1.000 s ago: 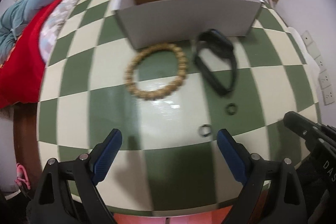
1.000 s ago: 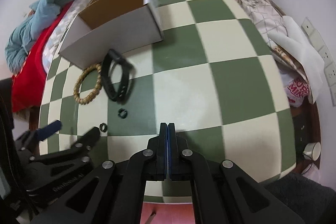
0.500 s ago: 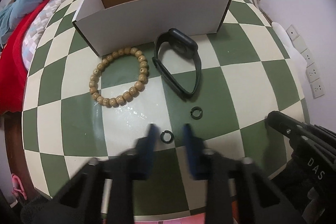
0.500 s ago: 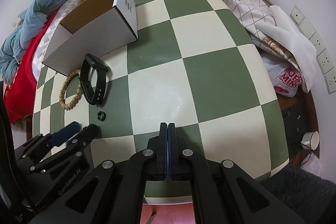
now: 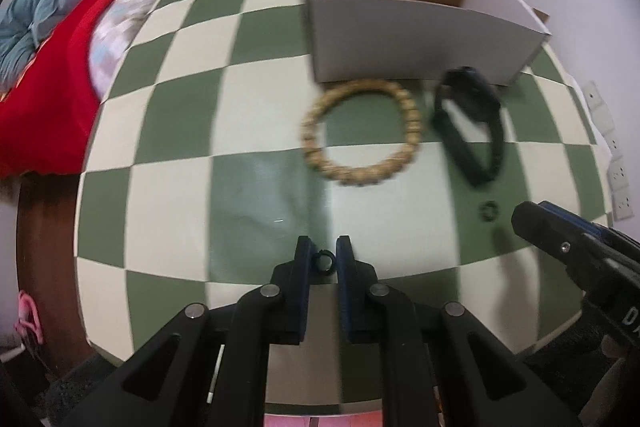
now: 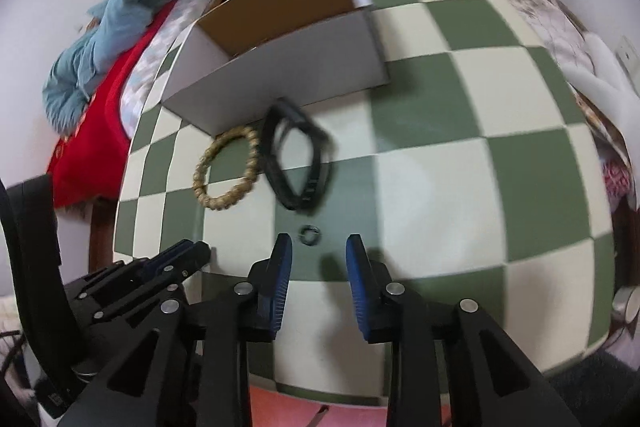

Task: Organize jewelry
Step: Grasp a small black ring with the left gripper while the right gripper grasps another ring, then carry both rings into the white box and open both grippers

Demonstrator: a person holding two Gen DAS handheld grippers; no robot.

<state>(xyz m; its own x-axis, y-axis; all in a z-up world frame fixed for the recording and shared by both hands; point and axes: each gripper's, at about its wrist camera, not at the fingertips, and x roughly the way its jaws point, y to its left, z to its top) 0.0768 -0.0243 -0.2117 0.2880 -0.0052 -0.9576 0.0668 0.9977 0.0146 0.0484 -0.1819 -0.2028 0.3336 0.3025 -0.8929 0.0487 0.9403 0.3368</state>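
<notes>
The left hand-held gripper (image 5: 322, 254) had closed in, pinching a small black ring (image 5: 323, 261). The right hand-held gripper (image 6: 319, 247) had parted halfway, empty, a second ring (image 6: 309, 235) just ahead between its fingertips.

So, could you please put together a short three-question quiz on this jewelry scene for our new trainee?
1. True or false: the left gripper is closed on a small dark ring.
2. Multiple choice: what lies on the checkered green-and-cream table just ahead of the open right gripper? A) the tan beaded bracelet B) a second small dark ring C) the black wristband
3. Fill in: the bracelet and wristband both lie in front of the white ____ box, not inside it.

Key: 1 true; 2 B; 3 cardboard.
</notes>
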